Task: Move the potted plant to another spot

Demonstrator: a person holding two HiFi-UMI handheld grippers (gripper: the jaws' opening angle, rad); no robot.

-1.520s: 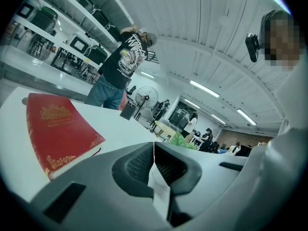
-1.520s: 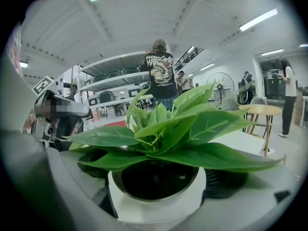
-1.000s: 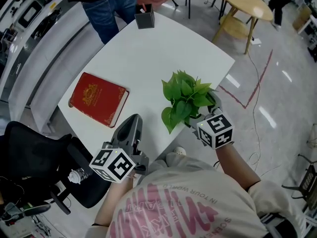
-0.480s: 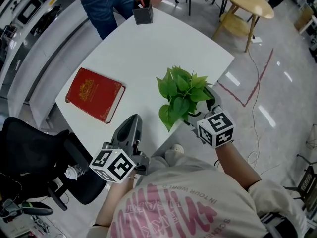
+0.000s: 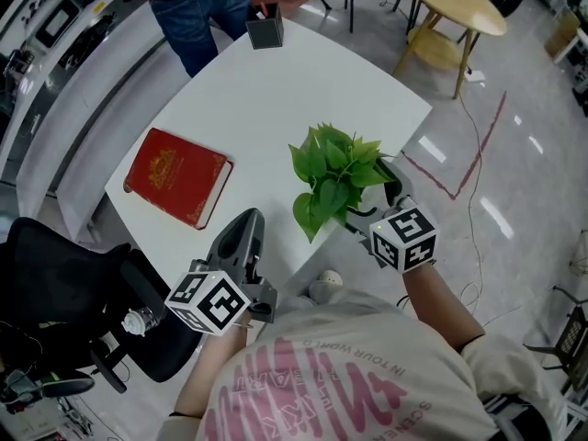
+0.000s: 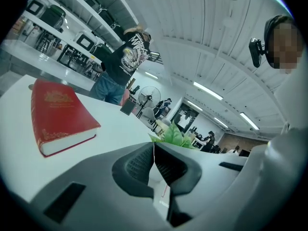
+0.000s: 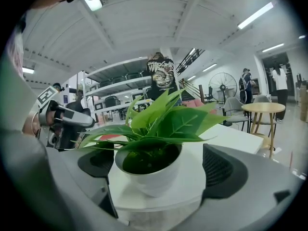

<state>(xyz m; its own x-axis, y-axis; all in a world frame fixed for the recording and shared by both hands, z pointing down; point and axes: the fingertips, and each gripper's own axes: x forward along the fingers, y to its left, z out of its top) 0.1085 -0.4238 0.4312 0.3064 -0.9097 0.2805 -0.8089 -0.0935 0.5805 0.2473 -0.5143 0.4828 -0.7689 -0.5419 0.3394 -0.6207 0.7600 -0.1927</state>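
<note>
right gripper: jaws apart round plant, not clamped | left gripper: jaws together, empty | plant: on table, near its edge | risk: uneven closing may tip it or nudge it off

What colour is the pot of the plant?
White. The pot shows best in the right gripper view.

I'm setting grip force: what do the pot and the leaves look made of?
Pot: glazed ceramic or smooth plastic, can't tell which; plain white, soft sheen, thick rounded rim.
Leaves: possibly artificial, plastic or fabric; uniform bright green, stiff, with sharply drawn veins. Real foliage can't be ruled out.
</note>
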